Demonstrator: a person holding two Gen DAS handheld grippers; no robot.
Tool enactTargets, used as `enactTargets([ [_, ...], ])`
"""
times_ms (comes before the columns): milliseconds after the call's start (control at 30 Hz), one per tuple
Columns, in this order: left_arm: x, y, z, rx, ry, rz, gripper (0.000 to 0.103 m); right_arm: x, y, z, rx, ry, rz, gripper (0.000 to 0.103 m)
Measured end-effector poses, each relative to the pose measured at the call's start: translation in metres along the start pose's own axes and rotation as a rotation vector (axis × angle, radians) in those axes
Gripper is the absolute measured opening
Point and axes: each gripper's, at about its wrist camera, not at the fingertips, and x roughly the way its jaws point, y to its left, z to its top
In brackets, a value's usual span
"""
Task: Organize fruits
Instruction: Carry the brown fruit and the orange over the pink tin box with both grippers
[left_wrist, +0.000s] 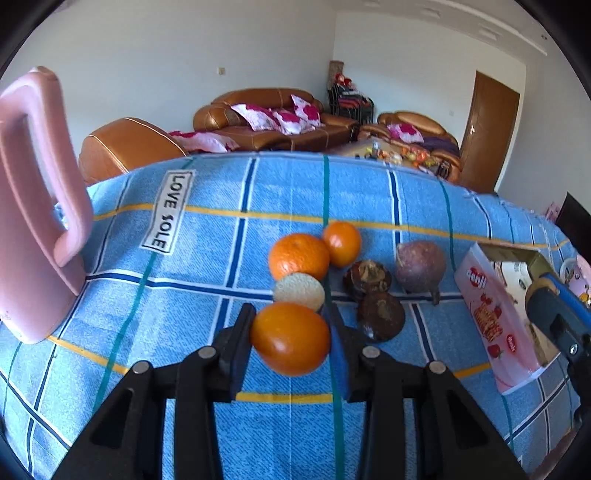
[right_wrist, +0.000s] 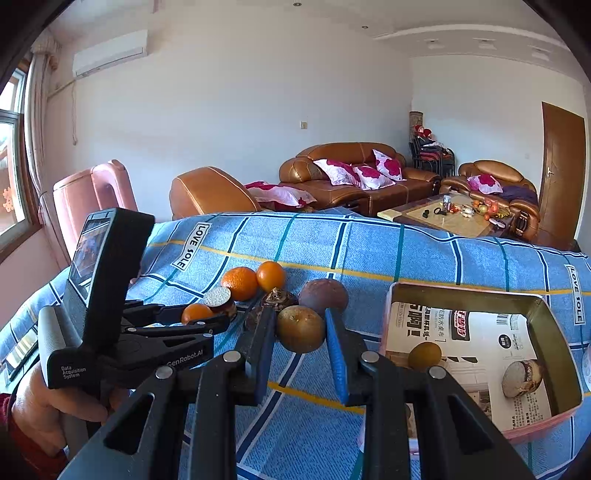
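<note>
- Our left gripper (left_wrist: 291, 332) has its fingers closed onto a small orange (left_wrist: 290, 338); both pads touch its sides, and it sits just in front of the fruit cluster on the blue checked tabletop (left_wrist: 221, 206).
- Our right gripper (right_wrist: 301, 328) holds a brownish-yellow round fruit (right_wrist: 301, 328) between narrow fingers, just left of the pink-rimmed box (right_wrist: 554, 325).
- We judge the step in hand to be lifting the small orange clear and carrying it over to the box.
- To do it well, we should keep the grip centred on the widest part and raise it straight up first, since a pale rough-topped fruit (left_wrist: 299, 290) lies right behind it and could be nudged.
- The route to the box crosses two dark brown fruits (left_wrist: 380, 320) and a purple fruit (left_wrist: 420, 266), so we want height before moving sideways.
- The right gripper is also near the box, so we should give it room before we go in.
- The box already contains a yellow-brown fruit (right_wrist: 424, 355) and a pale rough one (right_wrist: 522, 378); we should set ours down on bare liner beside them.
- Hard to make out: whether the small orange is already off the cloth, since its underside blurs.
- The box's near wall is cut off by our right fingers.
- A pink chair (left_wrist: 37, 206) runs off the left edge.
</note>
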Motion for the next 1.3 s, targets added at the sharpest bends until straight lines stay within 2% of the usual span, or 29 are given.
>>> enactTargets([
  [233, -0.027, 0.012, 0.009, -0.079, -0.204, 0.001, 0.039, -0.011, -0.009, 0.005, 0.031, -0.062, 0.014, 0.029],
  [400, -0.034, -0.001, 0.008, -0.048, -0.269, -0.041, 0.039, -0.014, -0.010, 0.007, 0.025, -0.080, 0.006, 0.029],
  [600, -0.039, -0.018, 0.004, -0.006, -0.310, -0.077, 0.039, -0.022, -0.013, 0.009, -0.005, -0.110, -0.071, 0.029],
  [800, -0.043, -0.034, -0.002, 0.024, -0.322, -0.044, 0.039, -0.030, -0.031, 0.010, 0.016, -0.120, -0.099, 0.029],
  [1033, -0.045, -0.063, -0.008, 0.046, -0.309, -0.057, 0.039, -0.043, -0.060, 0.006, 0.030, -0.126, -0.123, 0.029],
  [1300, -0.046, -0.105, -0.009, 0.075, -0.311, -0.113, 0.039, -0.054, -0.104, 0.007, 0.066, -0.134, -0.192, 0.029],
])
